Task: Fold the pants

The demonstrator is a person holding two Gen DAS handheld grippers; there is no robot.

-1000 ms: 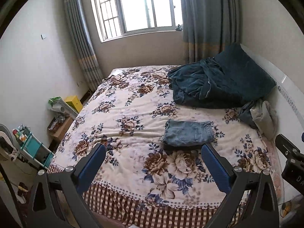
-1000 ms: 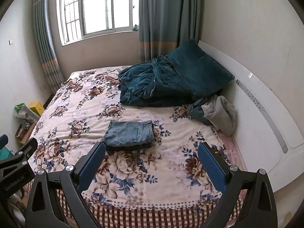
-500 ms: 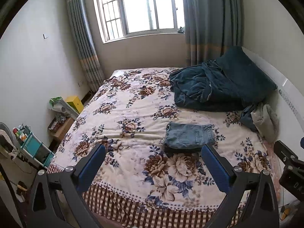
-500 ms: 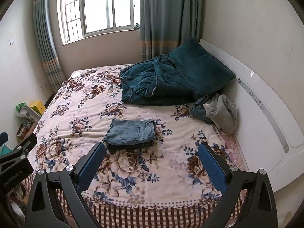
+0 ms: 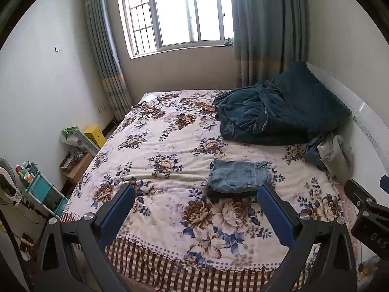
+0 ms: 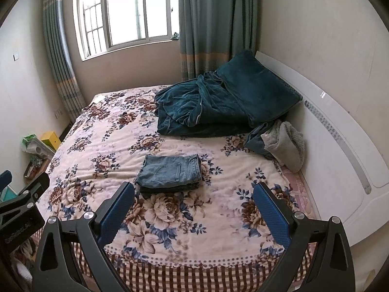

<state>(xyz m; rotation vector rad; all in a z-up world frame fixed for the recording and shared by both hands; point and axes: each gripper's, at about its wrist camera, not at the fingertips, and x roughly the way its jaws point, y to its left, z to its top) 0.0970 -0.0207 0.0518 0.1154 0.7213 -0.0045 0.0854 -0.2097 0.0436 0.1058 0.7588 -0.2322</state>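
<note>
Both hand-held grippers (image 5: 195, 196) (image 6: 193, 193) gape, empty, short of folded pants (image 6: 170, 171).

Folded denim pants (image 6: 170, 171) lie on a soft floral blanket (image 6: 170, 219). A plush velvet quilt (image 6: 206, 112) sits behind; headboard (image 6: 340, 131) glossy white.

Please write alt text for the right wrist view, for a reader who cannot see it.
Folded blue jeans lie on a floral bedspread, untouched. The right tool hangs open in front of them at the bed's near edge. Behind lie a teal blanket and pillow.
</note>
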